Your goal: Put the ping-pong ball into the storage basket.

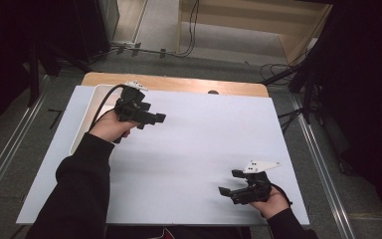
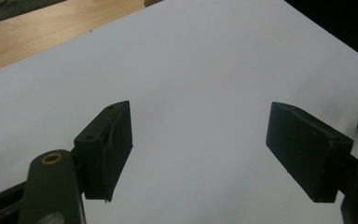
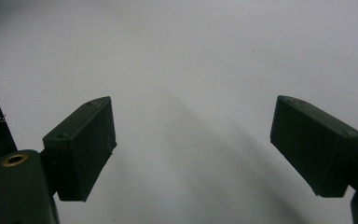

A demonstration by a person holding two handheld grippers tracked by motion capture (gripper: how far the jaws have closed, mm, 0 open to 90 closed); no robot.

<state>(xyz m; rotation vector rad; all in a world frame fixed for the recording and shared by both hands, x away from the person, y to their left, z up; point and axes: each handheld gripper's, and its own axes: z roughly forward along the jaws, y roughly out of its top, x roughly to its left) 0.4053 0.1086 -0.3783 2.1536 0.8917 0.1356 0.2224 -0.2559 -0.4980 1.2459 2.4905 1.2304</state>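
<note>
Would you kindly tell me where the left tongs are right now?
In the high view, the left tongs hang open over the white sheet's far left part, near the wooden table edge.

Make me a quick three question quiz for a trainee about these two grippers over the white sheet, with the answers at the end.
1. True or false: the left gripper holds something between its jaws.
2. Which gripper is nearer the wooden table edge at the far side: A) left, B) right gripper?
3. What surface lies under both grippers?

Key:
1. False; its jaws stand apart with nothing between them.
2. A.
3. The white sheet that covers the table.
</note>
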